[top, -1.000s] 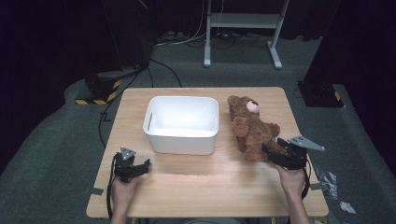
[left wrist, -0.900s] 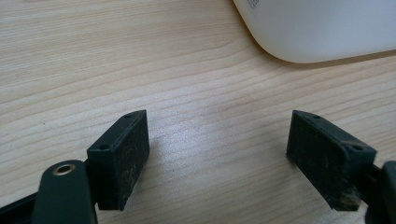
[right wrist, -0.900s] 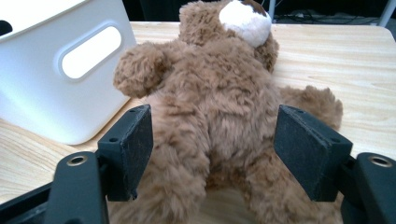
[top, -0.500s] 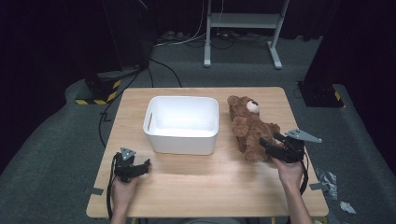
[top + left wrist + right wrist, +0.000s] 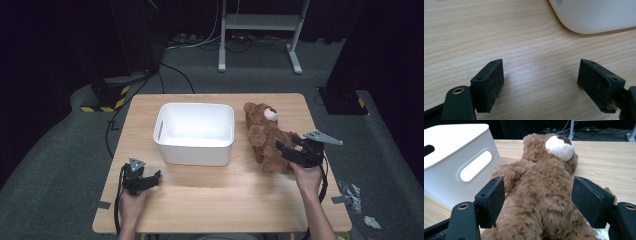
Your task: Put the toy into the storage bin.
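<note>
Right hand-held gripper (image 5: 537, 202): jaws spread wide, one on each side of the teddy bear's (image 5: 541, 200) body, not closed on it.
Teddy bear: lies on its back on the desk (image 5: 210, 190), just right of the white bin (image 5: 195, 132).
Left hand-held gripper (image 5: 540, 82): jaws apart, empty, low over bare desk near the bin's corner.

Shaggy plush bear (image 5: 541, 202); smooth plastic bin (image 5: 195, 131); matt wood table (image 5: 210, 195)
</note>
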